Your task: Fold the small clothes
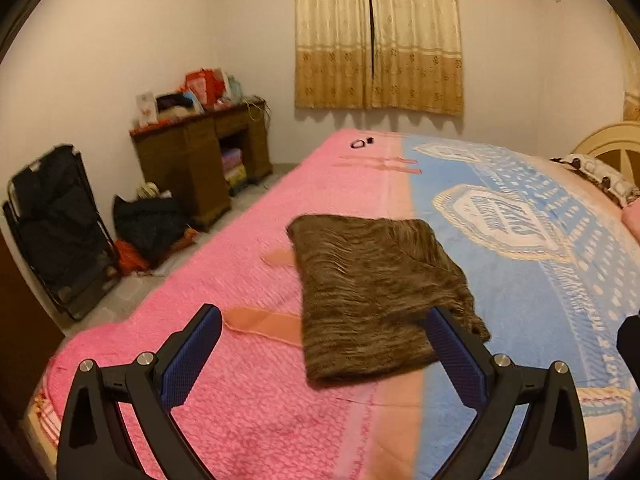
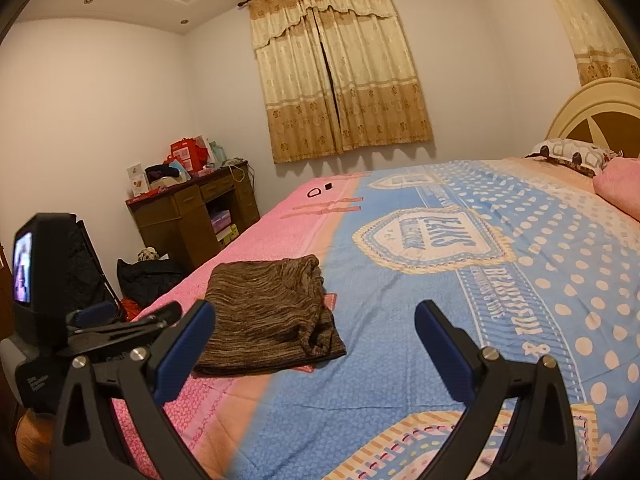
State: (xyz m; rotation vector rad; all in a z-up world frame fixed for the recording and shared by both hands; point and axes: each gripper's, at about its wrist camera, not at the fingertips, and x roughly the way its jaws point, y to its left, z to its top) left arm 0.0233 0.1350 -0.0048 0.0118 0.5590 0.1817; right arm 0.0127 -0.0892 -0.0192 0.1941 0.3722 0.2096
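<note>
Left wrist view: the left claw (image 1: pixel 322 354) hangs over the near part of the bed (image 1: pixel 256 420), its 2 blue-padded fingers (image 1: pixel 192 360) spread wide with nothing between them. The brown striped garment (image 1: pixel 376 292) lies flat on the bedspread, straddling the line where pink meets blue. It is already a compact rectangle with a fold edge along its near side, so the folding looks largely done. The right-hand finger overlaps the garment's near right corner in this view; whether it touches the cloth I cannot tell. A spread this wide suits either letting go or reaching for an edge.

Right wrist view: the right claw (image 2: pixel 314 344) is also wide and empty, held over the blue part of the bed (image 2: pixel 400 360), beside the garment (image 2: pixel 272 316) and clear of it. From this side the stacked layers show at the right edge, bunched a little. The left claw's body (image 2: pixel 52 300) sits at the far left, near the garment's other side. With 1 claw on each side, the pair is placed well for a last fold or for smoothing that bunched edge.
</note>
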